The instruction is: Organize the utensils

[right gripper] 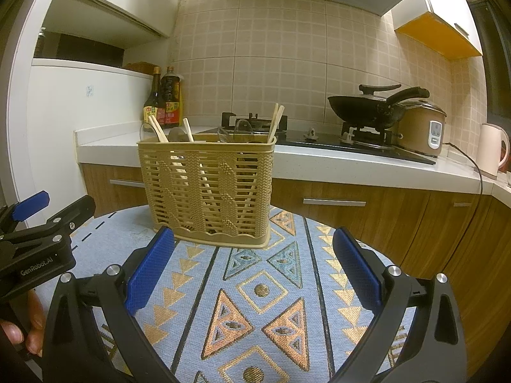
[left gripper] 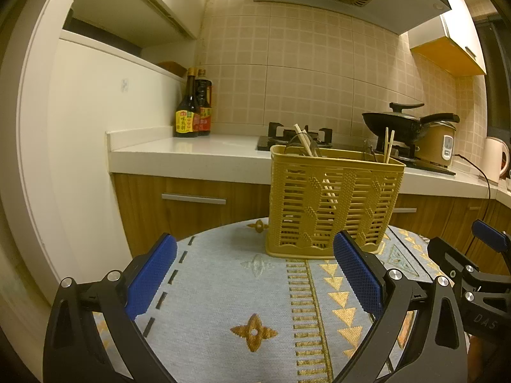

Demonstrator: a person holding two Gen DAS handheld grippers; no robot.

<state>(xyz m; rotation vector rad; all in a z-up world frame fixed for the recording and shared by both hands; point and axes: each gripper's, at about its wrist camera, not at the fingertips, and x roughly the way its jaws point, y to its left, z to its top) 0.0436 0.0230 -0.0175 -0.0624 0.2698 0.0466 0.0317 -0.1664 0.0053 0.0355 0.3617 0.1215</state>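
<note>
A tan slatted utensil basket (left gripper: 332, 204) (right gripper: 207, 188) stands upright on the patterned cloth at the far side of the round table. Wooden chopsticks (left gripper: 389, 145) (right gripper: 276, 121) and clear spoon bowls (right gripper: 244, 129) stick up out of it. My left gripper (left gripper: 255, 274) hovers open over the cloth just short of the basket, holding nothing. Also open and empty, my right gripper (right gripper: 254, 271) sits a little nearer than the basket's base. In the left wrist view the right gripper shows at the right edge; in the right wrist view the left gripper shows at the left edge.
A blue and gold tablecloth (left gripper: 242, 306) (right gripper: 265, 290) covers the table. Behind it runs a white counter (left gripper: 198, 153) with sauce bottles (left gripper: 191, 108), a gas hob, a black wok (right gripper: 370, 105), a rice cooker (right gripper: 421, 127) and a kettle (right gripper: 493, 148). A hand (right gripper: 22, 325) grips the left tool.
</note>
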